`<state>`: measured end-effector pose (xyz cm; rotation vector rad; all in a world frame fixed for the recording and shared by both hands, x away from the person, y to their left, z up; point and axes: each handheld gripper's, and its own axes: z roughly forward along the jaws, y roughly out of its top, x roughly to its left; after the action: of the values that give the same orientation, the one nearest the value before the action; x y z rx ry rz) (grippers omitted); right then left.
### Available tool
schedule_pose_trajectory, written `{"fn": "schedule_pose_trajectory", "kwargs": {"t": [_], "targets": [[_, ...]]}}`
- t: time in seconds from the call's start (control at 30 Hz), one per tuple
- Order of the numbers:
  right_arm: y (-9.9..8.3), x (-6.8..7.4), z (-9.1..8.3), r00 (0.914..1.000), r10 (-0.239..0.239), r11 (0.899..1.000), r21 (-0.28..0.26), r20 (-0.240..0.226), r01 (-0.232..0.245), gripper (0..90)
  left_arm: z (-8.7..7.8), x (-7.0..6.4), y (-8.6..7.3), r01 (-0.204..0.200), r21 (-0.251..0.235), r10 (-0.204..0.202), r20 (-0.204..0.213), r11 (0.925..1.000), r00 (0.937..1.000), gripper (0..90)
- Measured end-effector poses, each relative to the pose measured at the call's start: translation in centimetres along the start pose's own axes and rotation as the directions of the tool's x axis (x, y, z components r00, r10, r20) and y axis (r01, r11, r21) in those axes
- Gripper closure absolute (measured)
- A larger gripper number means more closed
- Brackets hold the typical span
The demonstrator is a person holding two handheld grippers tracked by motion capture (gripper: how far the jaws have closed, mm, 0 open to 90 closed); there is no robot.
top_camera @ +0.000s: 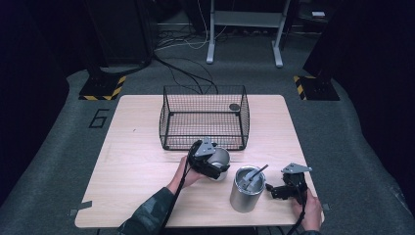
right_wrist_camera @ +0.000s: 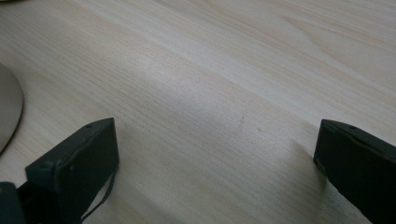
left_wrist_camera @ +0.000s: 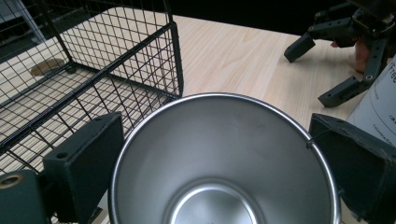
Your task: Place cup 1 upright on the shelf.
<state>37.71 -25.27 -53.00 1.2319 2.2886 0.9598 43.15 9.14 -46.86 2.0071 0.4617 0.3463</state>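
At the light wooden table (top_camera: pixel 137 161), I had the left gripper (top_camera: pixel 211 164) clamped around a small steel cup (top_camera: pixel 221 159), its two black jaws pressed against opposite sides of the rim — the left gripper view looked straight down into the empty cup (left_wrist_camera: pixel 224 158). The cup sat just in front of the black wire basket (top_camera: pixel 204 117), near its front wall. The right gripper (top_camera: pixel 274 191) rested low by the table's near right edge, jaws wide apart on nothing, bare wood between them (right_wrist_camera: pixel 215 140). Between the two stood a taller steel canister (top_camera: pixel 247 190) with a utensil (top_camera: pixel 255 176) leaning inside.

As I judged it, the cup was bound for the basket. Doing that well meant keeping the squeeze steady on the smooth, tapered wall so it would not slip, lifting clear of the basket's front rim before moving forward — and holding the cup upright. The canister close at the right called for a straight rise, no sideways swing.
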Motion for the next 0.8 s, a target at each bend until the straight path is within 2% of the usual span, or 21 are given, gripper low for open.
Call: {"fn": "schedule_pose_trajectory", "kwargs": {"t": [0.27, 0.6, 0.8], "targets": [[0.0, 0.0, 0.0, 1.0, 0.0, 1.0, 0.0, 0.0, 0.0, 0.0, -0.08, 0.05, 0.38, -0.014, 0.038, 0.014, 0.007, 0.9992, 0.9999, 6.4], [0.0, -0.01, 0.0, 1.0, 0.0, 1.0, 0.0, 0.0, 0.0, 0.0, -0.14, 0.19, 0.3, -0.022, 0.029, 0.021, 0.016, 0.9993, 0.9996, 6.4], [0.01, -0.01, 0.0, 1.0, 0.0, 1.0, 0.0, 0.0, 0.0, 0.0, -0.4, 0.38, 0.19, -0.004, 0.027, 0.004, 0.018, 0.9996, 0.9998, 6.5]]}}
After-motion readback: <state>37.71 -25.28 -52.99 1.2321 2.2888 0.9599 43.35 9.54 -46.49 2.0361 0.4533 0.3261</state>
